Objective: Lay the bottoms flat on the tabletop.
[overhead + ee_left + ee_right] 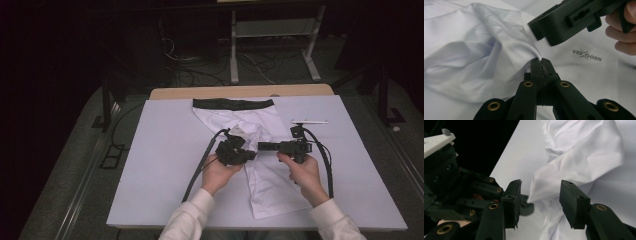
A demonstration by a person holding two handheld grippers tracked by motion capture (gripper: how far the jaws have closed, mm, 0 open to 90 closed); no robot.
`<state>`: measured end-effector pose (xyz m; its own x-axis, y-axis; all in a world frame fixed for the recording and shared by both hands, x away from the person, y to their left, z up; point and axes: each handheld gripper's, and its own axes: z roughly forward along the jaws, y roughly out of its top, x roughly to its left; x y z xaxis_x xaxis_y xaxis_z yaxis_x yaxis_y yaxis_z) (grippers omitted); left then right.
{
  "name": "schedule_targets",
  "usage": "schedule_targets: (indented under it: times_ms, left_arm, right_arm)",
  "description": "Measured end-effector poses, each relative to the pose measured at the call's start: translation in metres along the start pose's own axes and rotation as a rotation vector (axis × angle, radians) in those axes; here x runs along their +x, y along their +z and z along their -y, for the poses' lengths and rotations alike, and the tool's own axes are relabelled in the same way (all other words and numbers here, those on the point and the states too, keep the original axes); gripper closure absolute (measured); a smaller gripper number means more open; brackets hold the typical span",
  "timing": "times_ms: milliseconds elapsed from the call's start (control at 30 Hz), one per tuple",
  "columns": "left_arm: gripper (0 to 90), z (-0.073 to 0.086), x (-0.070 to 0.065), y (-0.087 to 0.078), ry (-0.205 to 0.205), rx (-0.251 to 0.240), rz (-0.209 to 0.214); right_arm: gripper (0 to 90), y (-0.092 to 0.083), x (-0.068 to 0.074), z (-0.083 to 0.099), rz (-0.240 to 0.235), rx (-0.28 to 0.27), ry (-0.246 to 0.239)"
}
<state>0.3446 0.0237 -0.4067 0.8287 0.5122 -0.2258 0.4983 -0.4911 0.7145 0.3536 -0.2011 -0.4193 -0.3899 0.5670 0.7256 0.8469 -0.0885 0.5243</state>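
Note:
A white garment (270, 185) with a black waistband (233, 103) lies lengthwise on the table, its middle bunched up. My left gripper (541, 65) is shut on a raised fold of the white garment (486, 57), near a printed logo (587, 55). In the high view the left gripper (250, 154) points right, toward the right gripper (261, 146), and their tips almost meet over the cloth. My right gripper (541, 200) stands open, a ridge of the white garment (579, 167) lying between its jaws without the pads pressing on it. The left gripper (474, 195) shows dark beside it.
A white cover (165, 165) spreads over the table, with a wooden edge (200, 93) at the back. Beyond it stand a white metal frame (272, 30) and loose cables on a dark floor. Black cables trail from both grippers toward the person.

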Motion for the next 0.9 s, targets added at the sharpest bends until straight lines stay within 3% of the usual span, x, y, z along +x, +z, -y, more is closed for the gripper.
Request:
schedule_targets:
  times_ms: [133, 267, 367, 433, 567, 733, 900]
  left_arm:
    - [88.6, -0.001, -0.006, 0.008, 0.012, 0.014, -0.006]
    - [88.6, -0.001, -0.01, 0.011, 0.025, 0.017, 0.0]
    - [88.5, -0.001, -0.012, 0.012, 0.038, 0.018, -0.001]
    - [85.7, 0.0, -0.012, 0.009, 0.042, 0.016, 0.0]
    - [74.5, 0.001, -0.002, -0.01, 0.043, -0.011, -0.056]
    - [63.4, 0.008, 0.029, -0.038, -0.059, -0.071, -0.108]
    - [59.7, 0.02, 0.052, -0.043, -0.123, -0.054, -0.139]
  right_arm:
    - [55.4, 0.006, -0.005, 0.004, 0.016, 0.035, 0.045]
    - [69.8, 0.007, -0.011, 0.007, 0.01, 0.037, 0.088]
    - [84.9, 0.008, -0.012, 0.006, 0.009, 0.056, 0.072]
    - [86.3, 0.006, -0.01, 0.005, 0.031, 0.064, 0.047]
    - [86.5, -0.004, -0.013, 0.001, 0.075, 0.055, 0.018]
    - [86.5, -0.014, -0.023, -0.003, 0.098, 0.048, 0.021]
    - [86.5, -0.015, -0.032, -0.005, 0.124, 0.055, 0.02]
